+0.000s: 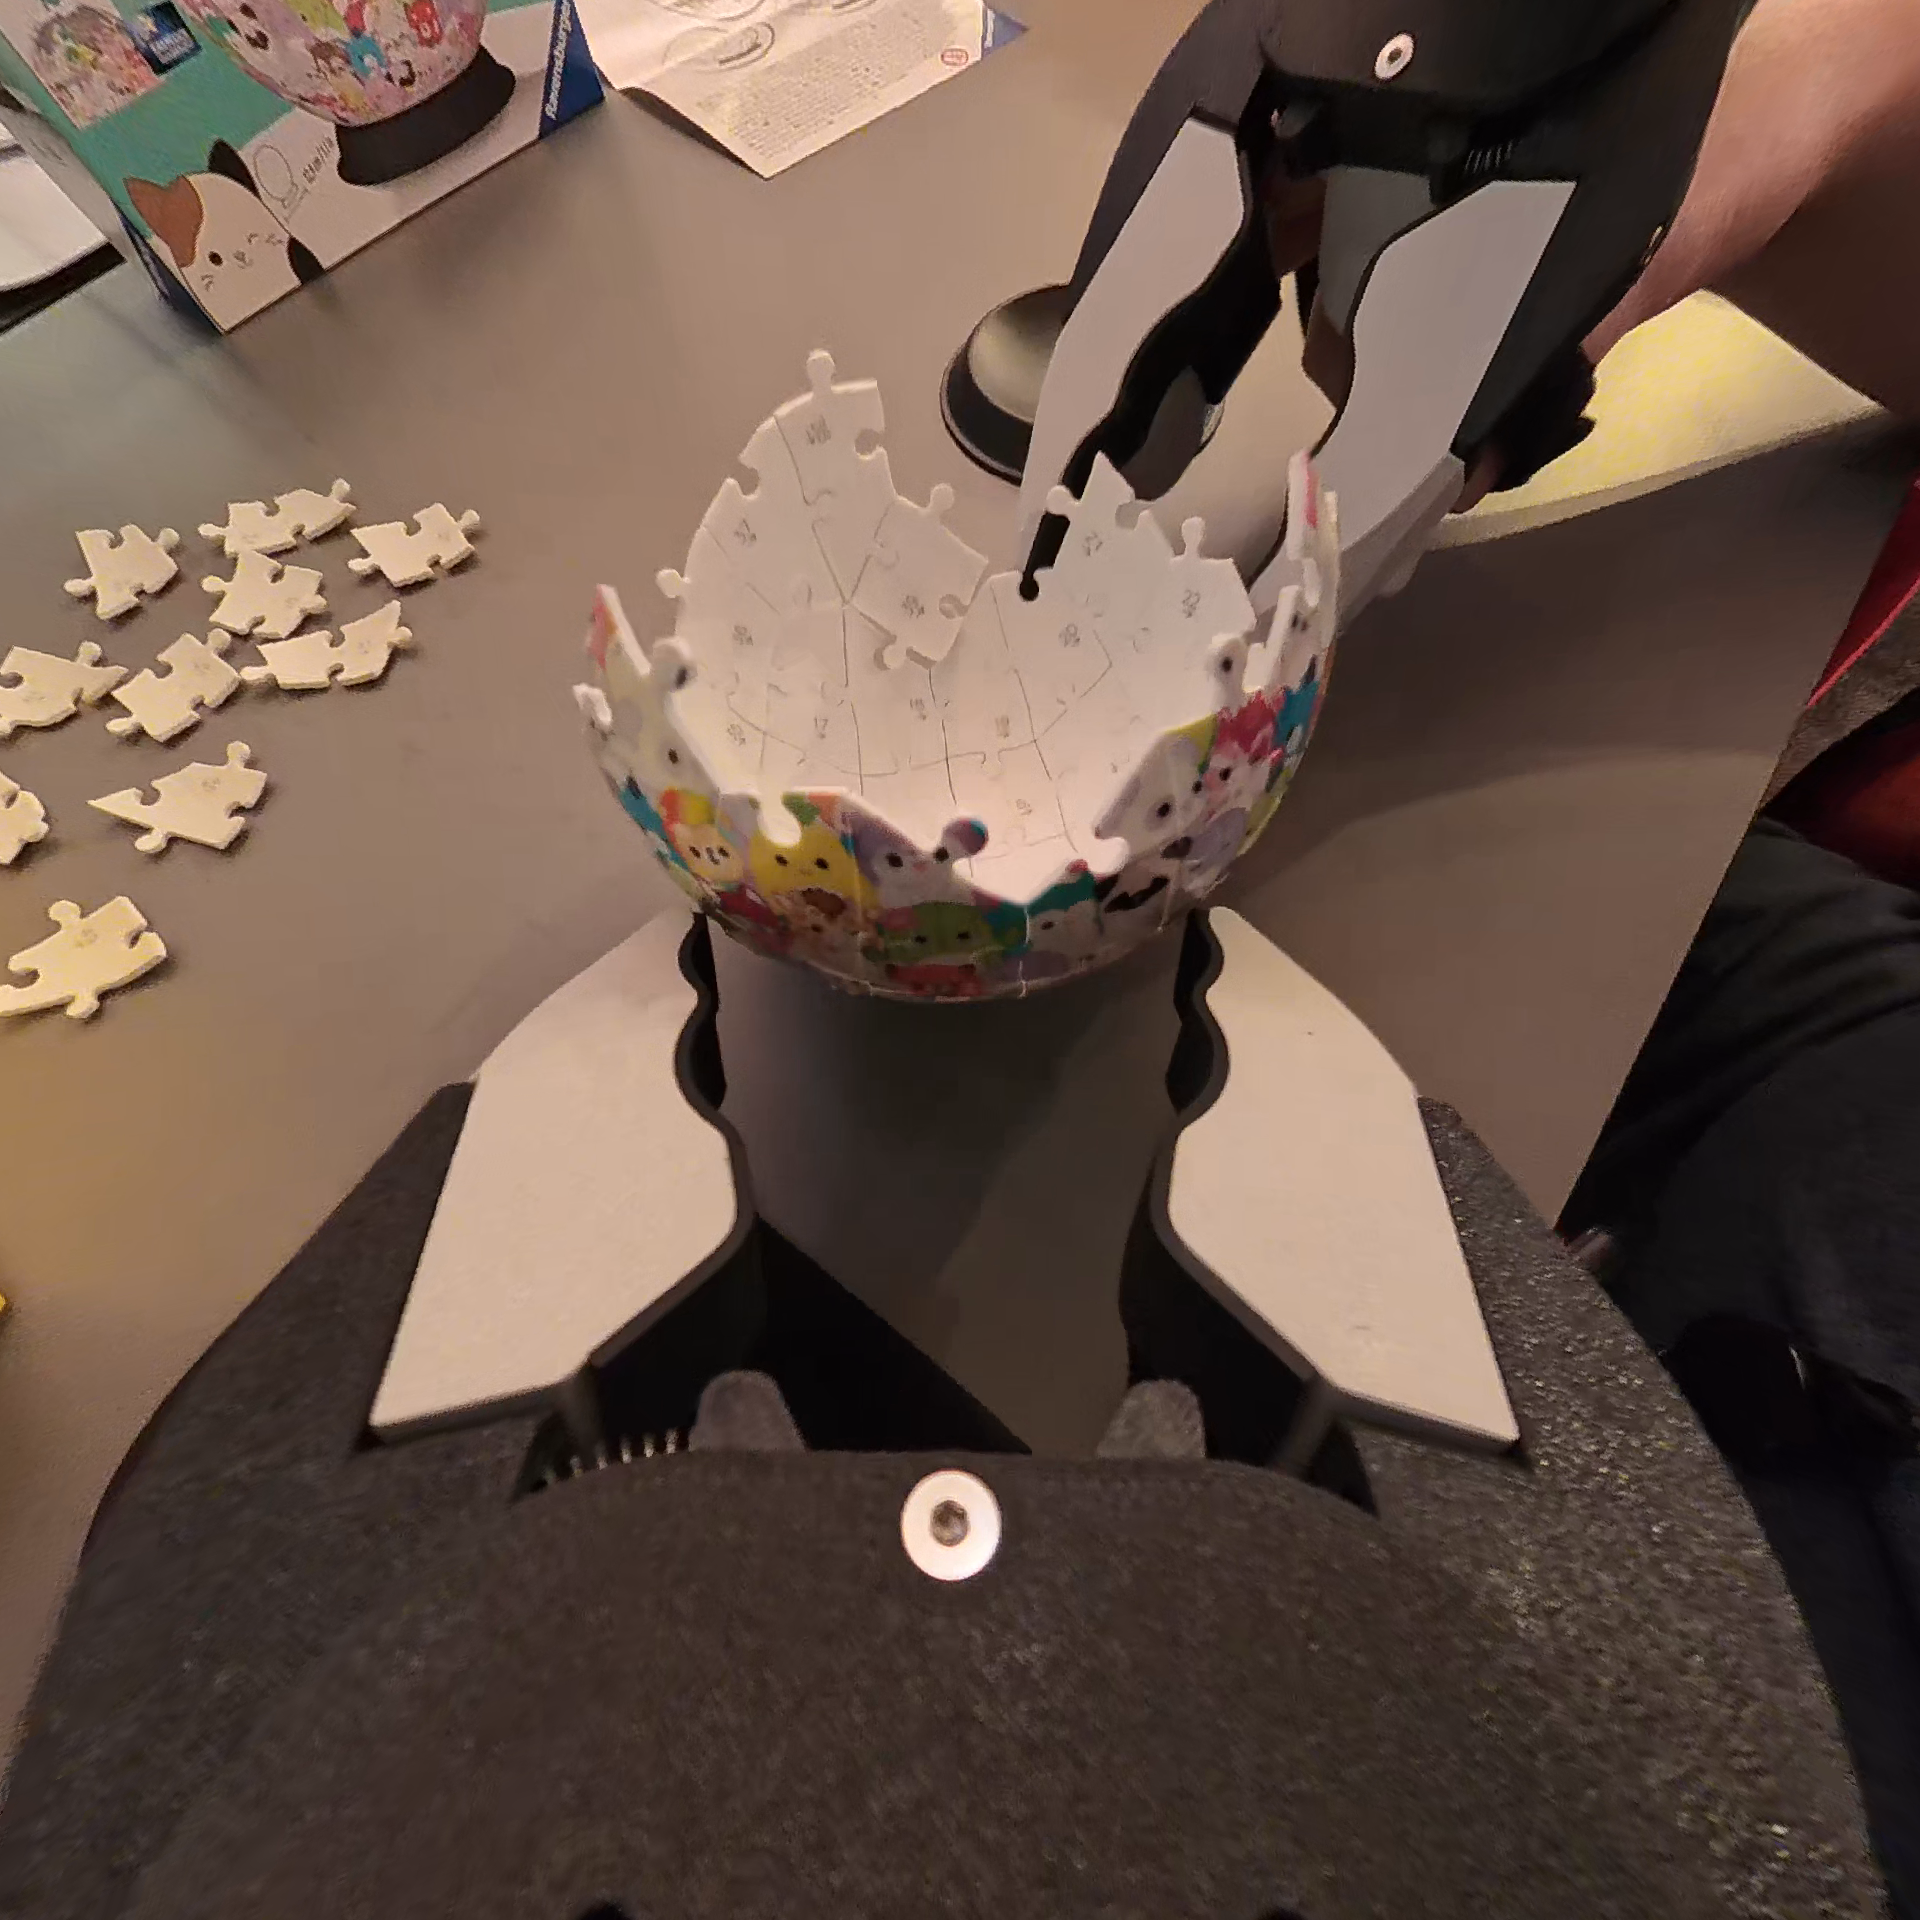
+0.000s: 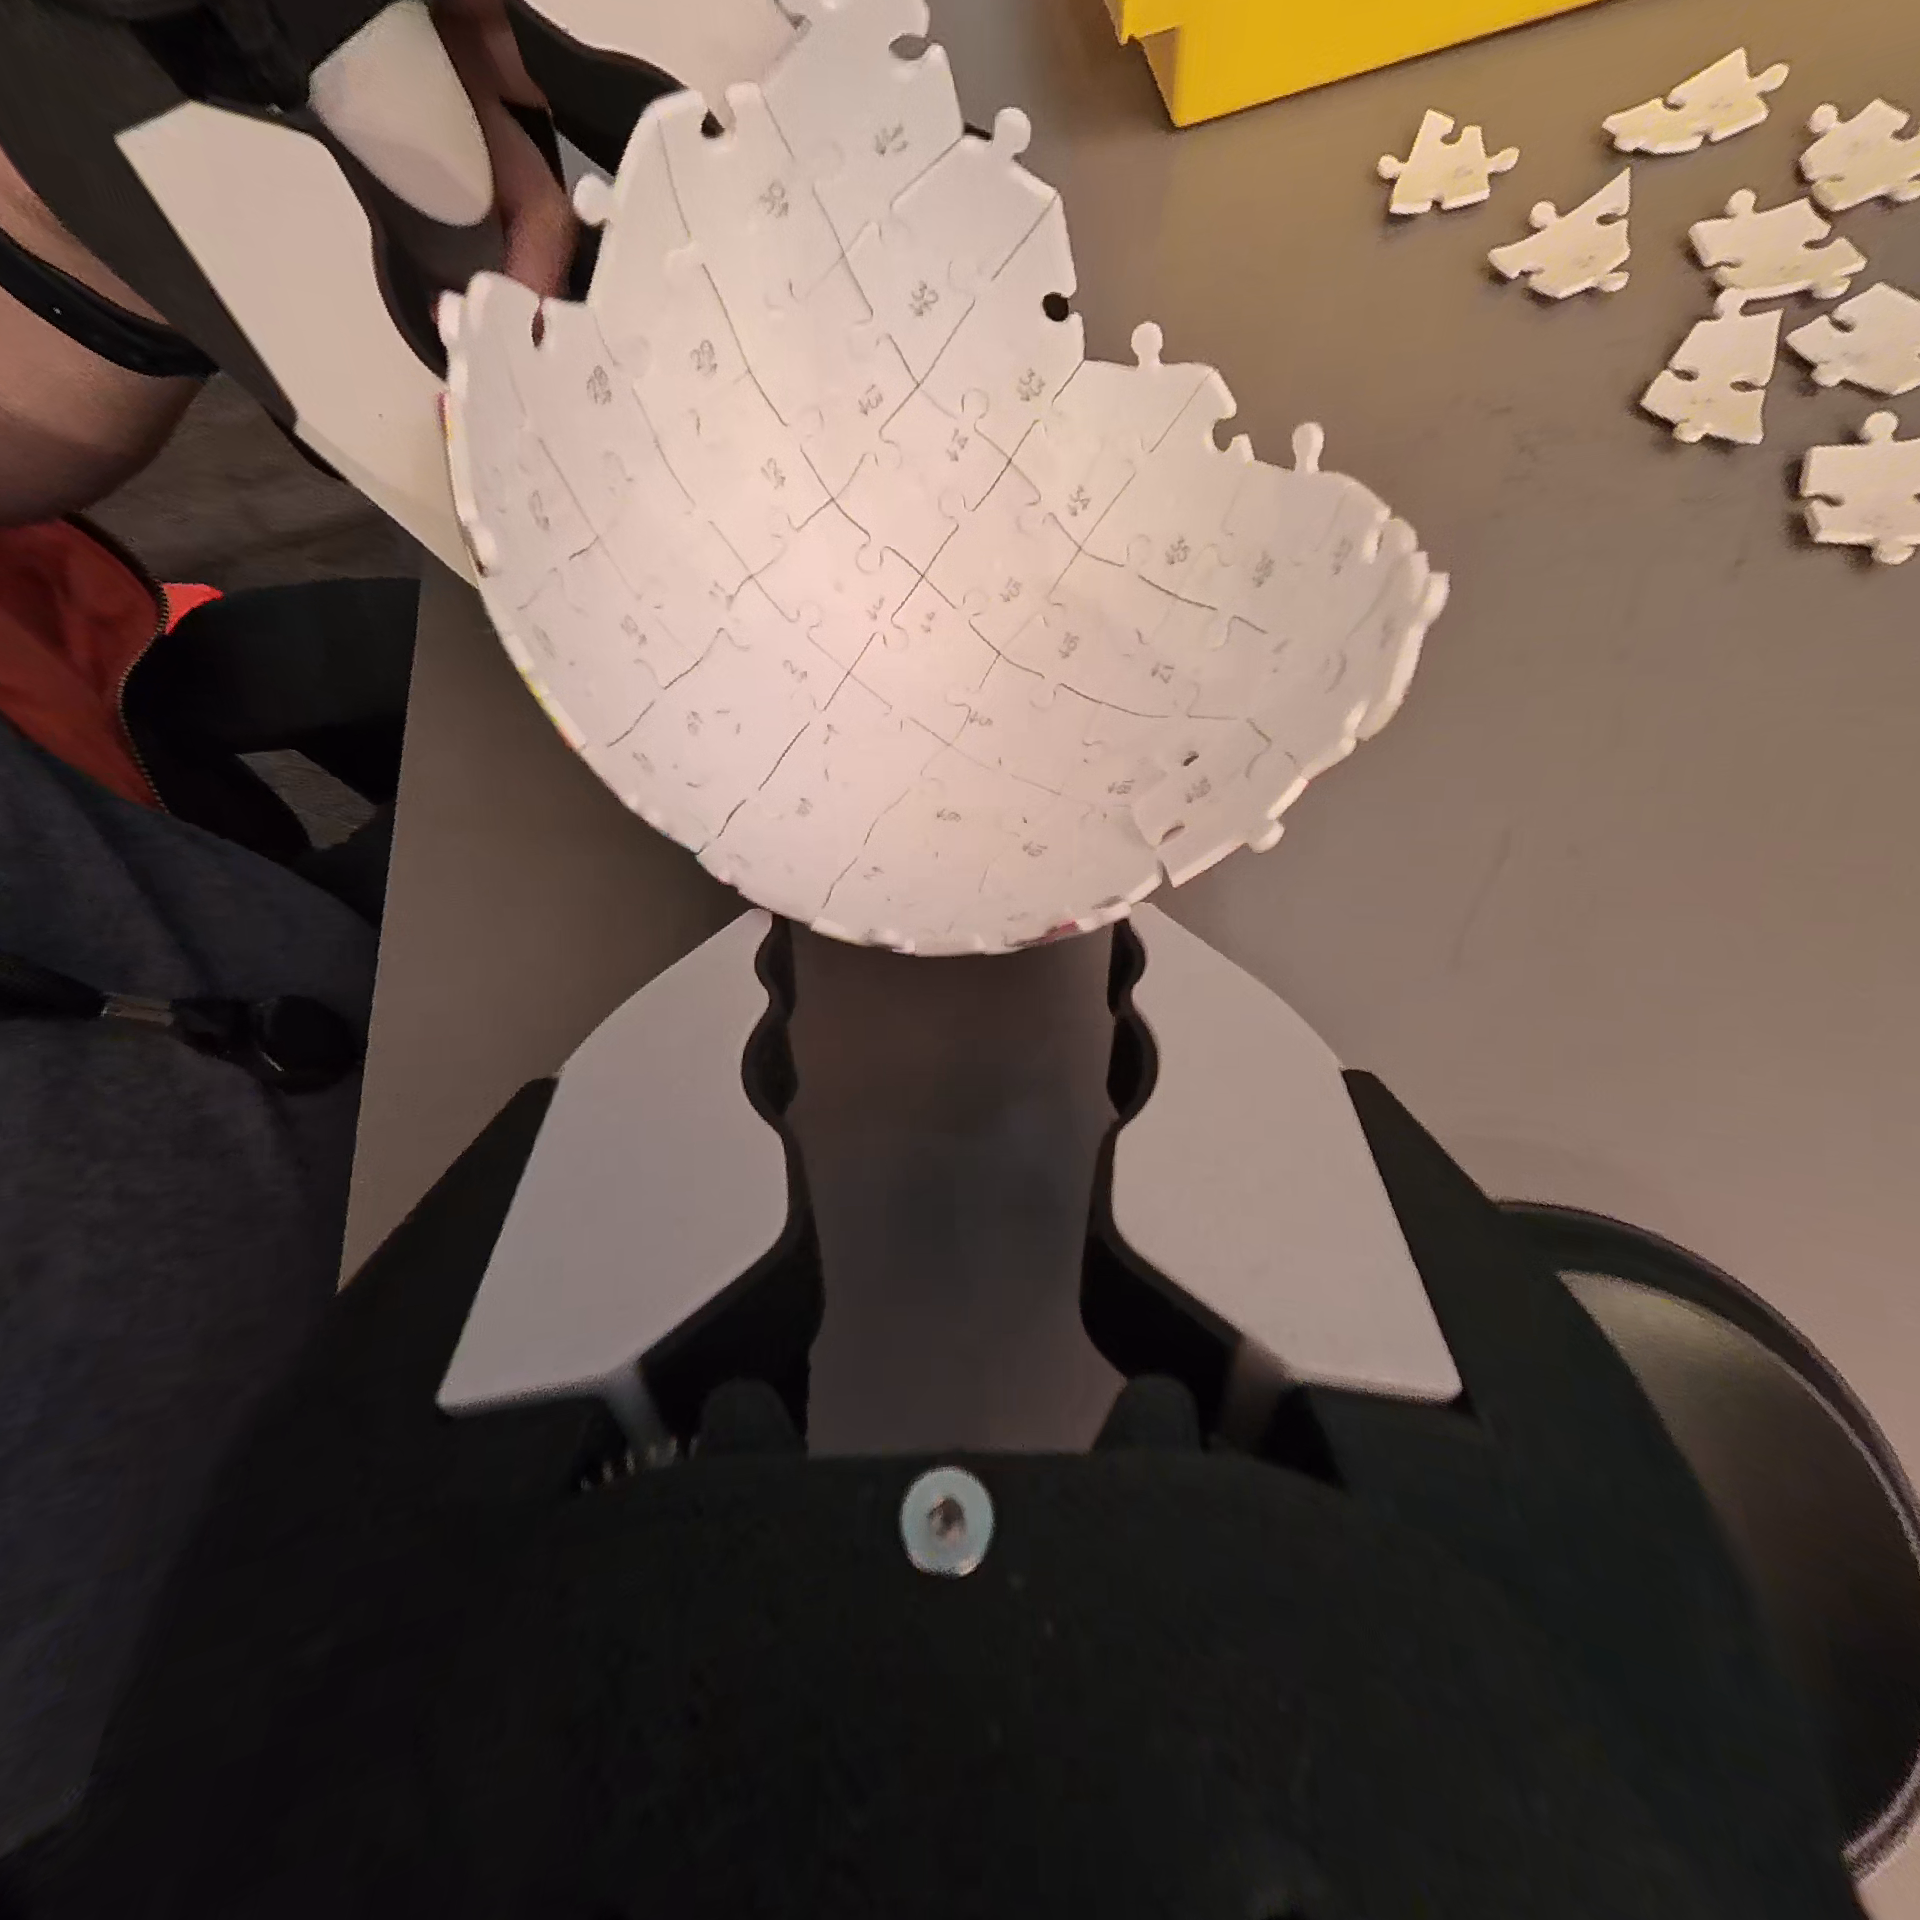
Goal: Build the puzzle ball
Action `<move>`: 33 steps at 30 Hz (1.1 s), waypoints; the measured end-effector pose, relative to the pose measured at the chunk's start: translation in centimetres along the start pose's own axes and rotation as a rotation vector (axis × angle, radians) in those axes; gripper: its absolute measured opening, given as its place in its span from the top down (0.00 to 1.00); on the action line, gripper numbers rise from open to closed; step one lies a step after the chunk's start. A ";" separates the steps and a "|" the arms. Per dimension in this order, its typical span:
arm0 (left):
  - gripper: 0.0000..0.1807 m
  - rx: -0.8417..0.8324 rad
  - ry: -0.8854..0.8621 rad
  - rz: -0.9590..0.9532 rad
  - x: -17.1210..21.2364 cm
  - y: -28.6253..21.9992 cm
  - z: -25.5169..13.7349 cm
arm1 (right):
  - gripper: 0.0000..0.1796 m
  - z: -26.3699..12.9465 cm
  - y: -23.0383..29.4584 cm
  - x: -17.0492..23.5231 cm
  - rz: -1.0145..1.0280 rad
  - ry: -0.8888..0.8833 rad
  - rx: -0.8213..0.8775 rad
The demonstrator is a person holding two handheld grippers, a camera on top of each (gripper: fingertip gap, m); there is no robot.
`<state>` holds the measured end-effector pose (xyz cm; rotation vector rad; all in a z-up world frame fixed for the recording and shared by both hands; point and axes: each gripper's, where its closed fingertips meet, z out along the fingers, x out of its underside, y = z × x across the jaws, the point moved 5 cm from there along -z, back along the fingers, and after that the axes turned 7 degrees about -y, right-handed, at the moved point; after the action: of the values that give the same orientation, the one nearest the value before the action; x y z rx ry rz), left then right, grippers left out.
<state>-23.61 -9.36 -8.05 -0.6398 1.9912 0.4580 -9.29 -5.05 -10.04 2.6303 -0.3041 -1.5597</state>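
Note:
The half-built puzzle ball (image 1: 956,748) is an open bowl, colourful outside and white inside, on the grey table. One piece (image 1: 920,597) on its inner wall sits crooked. My left gripper (image 1: 951,951) is open and empty, its tips right at the bowl's near lower side. My right gripper (image 1: 1216,551) comes down from the upper right, open, its fingers astride the bowl's far rim. In the right wrist view the bowl (image 2: 883,582) tilts toward the camera, just past my open right gripper (image 2: 945,935). The left gripper's fingers (image 2: 260,239) show behind the bowl.
Several loose white pieces (image 1: 208,644) lie left of the ball; they also show in the right wrist view (image 2: 1745,270). A black stand (image 1: 987,374) sits behind the ball. The puzzle box (image 1: 312,156), an instruction sheet (image 1: 810,73) and a yellow box (image 2: 1299,52) lie farther off. The table edge (image 1: 1662,831) is on the right.

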 end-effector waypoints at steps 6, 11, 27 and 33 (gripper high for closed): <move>0.53 0.011 -0.017 -0.014 -0.6 0.2 0.5 | 0.66 -0.3 -0.5 0.3 0.010 0.040 -0.004; 0.54 0.021 -0.033 -0.012 -1.2 0.4 1.0 | 0.66 -0.7 -1.0 0.7 -0.042 0.109 0.010; 0.56 0.064 -0.082 -0.035 -3.2 0.9 2.4 | 0.66 -4.2 -1.8 0.7 -0.109 0.254 -0.053; 0.56 0.068 -0.074 -0.028 -3.7 1.0 3.2 | 0.72 -6.5 -3.0 0.3 -0.243 0.294 -0.122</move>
<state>-20.56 -5.88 -6.24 -0.5997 1.9166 0.3899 -3.09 -2.45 -7.65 2.8277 0.1287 -1.1722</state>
